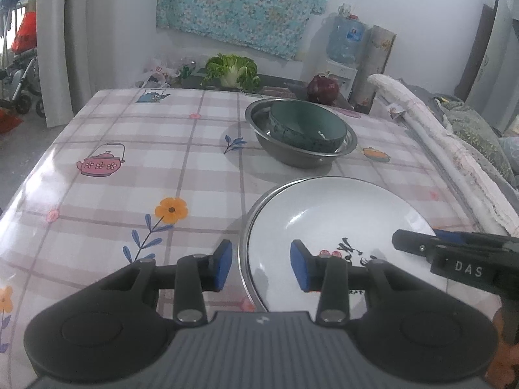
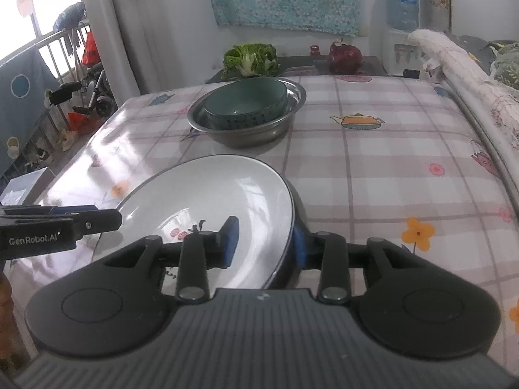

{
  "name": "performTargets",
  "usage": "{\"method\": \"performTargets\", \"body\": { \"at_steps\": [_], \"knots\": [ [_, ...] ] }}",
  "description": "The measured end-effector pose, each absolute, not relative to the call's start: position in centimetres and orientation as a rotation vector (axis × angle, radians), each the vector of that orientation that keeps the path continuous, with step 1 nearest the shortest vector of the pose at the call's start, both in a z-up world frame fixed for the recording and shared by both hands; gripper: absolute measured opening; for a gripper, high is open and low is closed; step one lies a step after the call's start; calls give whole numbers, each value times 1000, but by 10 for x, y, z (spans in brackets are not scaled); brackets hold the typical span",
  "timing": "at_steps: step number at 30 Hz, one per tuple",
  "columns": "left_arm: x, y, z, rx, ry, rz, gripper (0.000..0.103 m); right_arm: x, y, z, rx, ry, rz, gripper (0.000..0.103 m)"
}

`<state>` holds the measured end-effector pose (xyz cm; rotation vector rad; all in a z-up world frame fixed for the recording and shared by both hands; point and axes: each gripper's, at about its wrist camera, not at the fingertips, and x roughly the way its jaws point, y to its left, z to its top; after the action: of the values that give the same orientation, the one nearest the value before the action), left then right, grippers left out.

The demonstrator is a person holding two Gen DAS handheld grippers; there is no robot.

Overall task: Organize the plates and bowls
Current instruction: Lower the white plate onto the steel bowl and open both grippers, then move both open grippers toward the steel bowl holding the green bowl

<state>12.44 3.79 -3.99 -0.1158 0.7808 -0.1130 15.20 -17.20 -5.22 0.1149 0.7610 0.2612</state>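
At the bottom of the left wrist view, the left gripper (image 1: 261, 267) stands with its blue pads spread, one pad over the tablecloth (image 1: 136, 136) and the other over the white plate (image 1: 340, 214); the plate's left rim lies between them, with a clear gap on each side, so nothing is pinched. The right gripper (image 1: 412, 243) enters from the lower right of that frame, over the plate's right side.

In the right wrist view, the right gripper (image 2: 264, 243) straddles the plate's (image 2: 211, 191) right rim at lower centre. Its left pad hovers above the plate's inner face and its right pad sits just outside the dark underside; whether the pads press cannot be told.

Farther up the table, in mid-frame, a green bowl (image 2: 246, 102) sits inside a metal basin (image 2: 256, 131). Beyond the table's far edge lie a leafy cabbage (image 2: 251, 58) and a red cabbage (image 2: 345, 53).
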Motion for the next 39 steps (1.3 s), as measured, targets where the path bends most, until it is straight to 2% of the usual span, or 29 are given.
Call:
{"method": "performTargets", "body": {
  "at_steps": [3, 7, 9, 11, 12, 17, 26, 34, 39],
  "knots": [
    [125, 37, -40, -102, 775, -115, 43, 157, -173, -52, 147, 778, 273, 47],
    [126, 35, -43, -81, 782, -117, 43, 163, -168, -47, 122, 805, 283, 50],
    [126, 34, -45, -74, 786, -114, 43, 165, -165, -41, 67, 797, 266, 68],
    [127, 34, -48, -74, 794, -112, 43, 163, -159, -32, -18, 751, 249, 79],
    [128, 34, -50, -78, 798, -113, 43, 162, -157, -28, -51, 729, 249, 81],
    [127, 35, -52, -77, 803, -122, 44, 159, -159, -21, -39, 715, 250, 82],
    [127, 41, -57, -82, 833, -123, 46, 149, -169, -50, 123, 811, 252, 82],
    [121, 40, -51, -84, 828, -104, 59, 142, -175, -50, 164, 806, 259, 84],
    [120, 39, -49, -81, 835, -106, 64, 140, -179, -50, 177, 804, 259, 85]
  ]
}}
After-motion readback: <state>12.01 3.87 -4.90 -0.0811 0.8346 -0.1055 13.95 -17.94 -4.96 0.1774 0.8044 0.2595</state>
